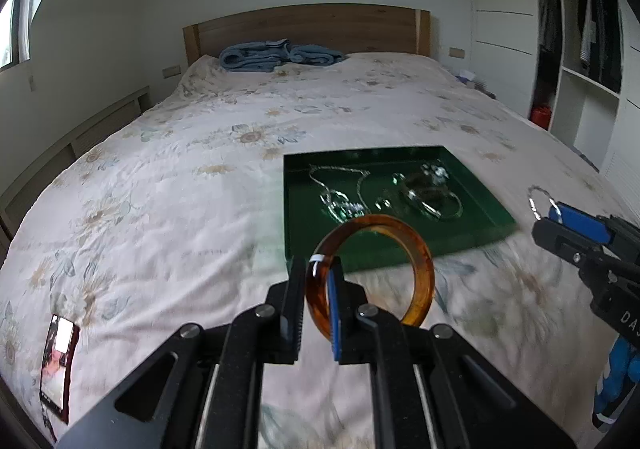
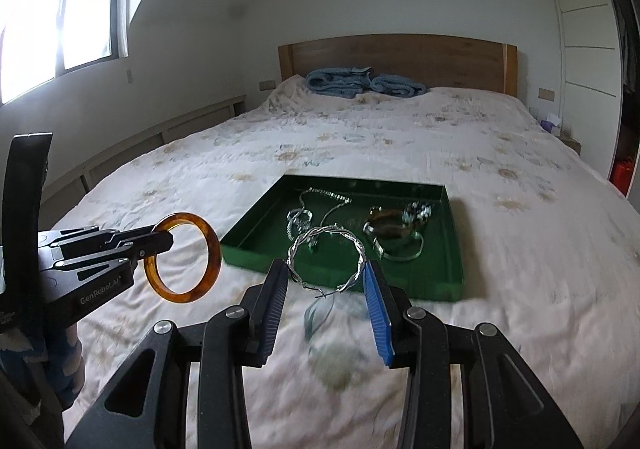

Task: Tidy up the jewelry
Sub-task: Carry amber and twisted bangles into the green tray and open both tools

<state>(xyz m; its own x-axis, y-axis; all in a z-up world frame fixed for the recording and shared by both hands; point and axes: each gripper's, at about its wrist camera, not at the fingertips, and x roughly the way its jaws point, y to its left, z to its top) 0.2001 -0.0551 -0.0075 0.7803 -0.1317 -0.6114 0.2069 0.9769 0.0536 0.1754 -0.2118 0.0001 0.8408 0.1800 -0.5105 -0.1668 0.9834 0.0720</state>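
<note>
**Carrying two bangles while the tray waits with the rest**

Holding the amber bangle edge-on, our left gripper is clenched on its rim, and the ring stands upright in the air on the near side of the green tray, clear of the bedspread. Our right gripper is grasping the twisted silver bangle across its width, one pad against each side, so the jaws stand partly apart; this one also hangs just short of the tray's near wall. Neither piece touches the tray or the bed.

Inside the tray we can make out a silver chain necklace toward its far left, a dark oval bracelet toward its right, a beaded cluster at the far right corner and a plain silver cuff nearer the front. They lie loosely mixed, some overlapping, so we judge the sorting far from finished: two pieces are in hand and the others are not yet set in any order. Whether the two bangles are bound for the tray or away from it we cannot tell.

Beyond the tray stretches the bed, covered in a pale floral spread, soft and wrinkled. A phone lies well to the tray's left near the bed's edge. Far behind the tray, a folded blue blanket rests against the wooden headboard. A window lights the wall off to the tray's left, and an open wardrobe stands off to its right.
</note>
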